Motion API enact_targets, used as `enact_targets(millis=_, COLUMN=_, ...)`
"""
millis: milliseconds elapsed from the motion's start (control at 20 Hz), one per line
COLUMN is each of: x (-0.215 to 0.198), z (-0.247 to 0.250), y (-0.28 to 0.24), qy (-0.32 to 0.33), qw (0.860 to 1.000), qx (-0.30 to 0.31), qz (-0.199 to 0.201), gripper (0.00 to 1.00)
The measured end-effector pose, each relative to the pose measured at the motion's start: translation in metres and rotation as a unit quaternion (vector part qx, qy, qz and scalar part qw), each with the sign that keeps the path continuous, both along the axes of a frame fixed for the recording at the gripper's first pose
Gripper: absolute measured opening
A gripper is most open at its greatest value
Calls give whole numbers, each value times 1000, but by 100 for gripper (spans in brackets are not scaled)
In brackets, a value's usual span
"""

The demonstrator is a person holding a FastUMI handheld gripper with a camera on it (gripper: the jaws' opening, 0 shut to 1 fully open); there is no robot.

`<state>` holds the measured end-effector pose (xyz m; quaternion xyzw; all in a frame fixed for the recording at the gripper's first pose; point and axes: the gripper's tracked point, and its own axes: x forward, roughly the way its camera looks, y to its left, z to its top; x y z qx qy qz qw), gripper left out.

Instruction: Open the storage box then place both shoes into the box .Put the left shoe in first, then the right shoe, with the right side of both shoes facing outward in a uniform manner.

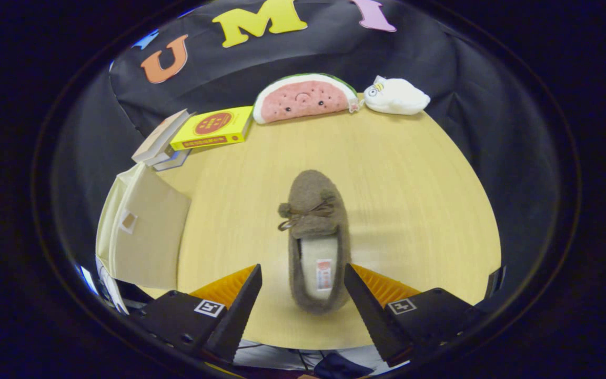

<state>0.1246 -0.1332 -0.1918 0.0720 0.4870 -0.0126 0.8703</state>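
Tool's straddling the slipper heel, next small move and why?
Probably close the tool on the heel of the brown slipper. The fingers stand open on either side of the heel with gaps still visible, toe pointing away, so nothing is gripped yet.

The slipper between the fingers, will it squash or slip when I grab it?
The slipper looks fuzzy and soft-walled, so it will probably squash under the open gripper rather than slip. It seems light and sits flat on the table, so it is unlikely to roll.
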Motion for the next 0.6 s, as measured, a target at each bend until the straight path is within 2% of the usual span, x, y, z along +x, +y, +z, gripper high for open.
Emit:
enact_targets(millis=200, x=14, z=-17, y=-40, qy=11, qw=999, qx=-38, qz=-15, gripper=96)
enact_targets(millis=350, x=22, z=-34, y=-47, qy=33, qw=998, qx=-55, qz=-3, gripper=78)
enact_targets(millis=400, x=22, z=-41, y=-44, qy=45, qw=997, qx=-55, qz=6, gripper=78)
enact_targets(millis=600, x=23, z=-55, y=-32, qy=73, qw=997, qx=-33, qz=25, gripper=45)
